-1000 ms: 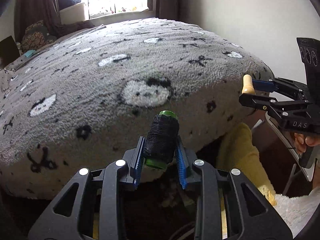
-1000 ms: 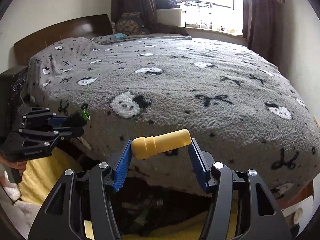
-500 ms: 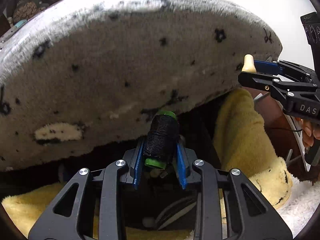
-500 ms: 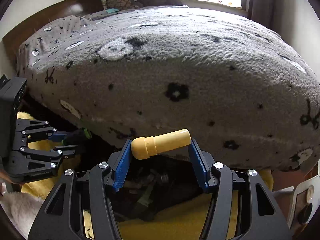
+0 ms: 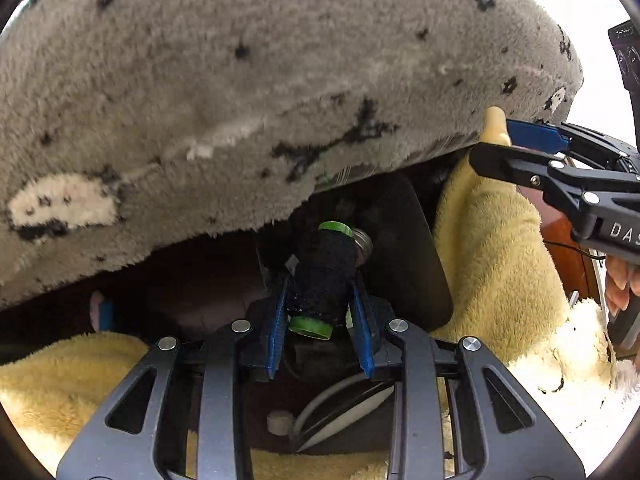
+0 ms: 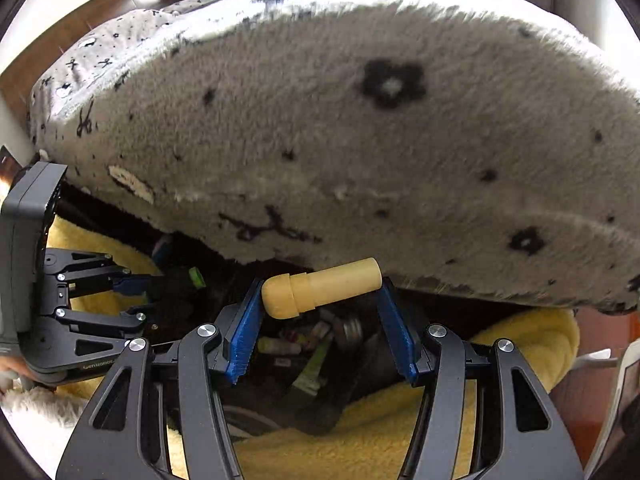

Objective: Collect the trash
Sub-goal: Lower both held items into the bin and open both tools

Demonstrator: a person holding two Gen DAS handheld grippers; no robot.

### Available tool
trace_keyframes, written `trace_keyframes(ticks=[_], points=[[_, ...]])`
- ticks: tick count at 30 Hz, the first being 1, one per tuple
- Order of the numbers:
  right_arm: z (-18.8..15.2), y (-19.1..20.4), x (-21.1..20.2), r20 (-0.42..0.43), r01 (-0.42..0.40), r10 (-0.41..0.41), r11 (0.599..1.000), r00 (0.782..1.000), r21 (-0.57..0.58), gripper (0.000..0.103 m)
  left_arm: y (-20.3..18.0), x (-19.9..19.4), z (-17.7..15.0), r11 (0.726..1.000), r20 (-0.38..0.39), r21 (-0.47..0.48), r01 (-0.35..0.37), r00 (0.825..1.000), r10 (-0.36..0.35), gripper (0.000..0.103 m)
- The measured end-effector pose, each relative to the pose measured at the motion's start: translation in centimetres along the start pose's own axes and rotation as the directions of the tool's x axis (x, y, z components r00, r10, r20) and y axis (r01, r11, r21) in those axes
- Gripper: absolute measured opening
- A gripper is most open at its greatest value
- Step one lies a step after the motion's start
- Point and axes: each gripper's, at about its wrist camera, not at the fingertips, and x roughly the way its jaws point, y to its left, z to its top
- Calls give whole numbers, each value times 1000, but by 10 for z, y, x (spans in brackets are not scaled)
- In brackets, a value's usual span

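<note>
My left gripper (image 5: 320,292) is shut on a spool of black thread with green ends (image 5: 325,276), held low over a dark bin (image 5: 404,248) full of mixed trash. It also shows at the left of the right wrist view (image 6: 160,292). My right gripper (image 6: 320,308) is shut on a yellow plastic tube (image 6: 320,287), held crosswise over the same bin (image 6: 320,364). In the left wrist view the right gripper (image 5: 520,148) is at the right edge with the tube's tip (image 5: 495,122) showing.
The grey fleece bedspread (image 5: 240,92) with black and white motifs overhangs the bin just ahead (image 6: 360,140). A yellow fluffy blanket (image 5: 496,248) lies around the bin. A wooden headboard (image 6: 100,24) is at the far left.
Both grippers have dropped from above the bed's top to below its edge, over the bin, each still holding its item.
</note>
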Motion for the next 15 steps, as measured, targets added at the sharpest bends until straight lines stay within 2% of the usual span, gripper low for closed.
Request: trace_keyframes(ticks=[8, 15], points=[[-6, 4, 26, -88, -52, 54, 998, 995, 22, 58, 4, 21, -3, 998, -64, -30, 61, 996, -63, 28], [-7, 8, 38, -127, -58, 61, 998, 990, 24, 58, 11, 27, -6, 996, -76, -46, 77, 994, -80, 28]])
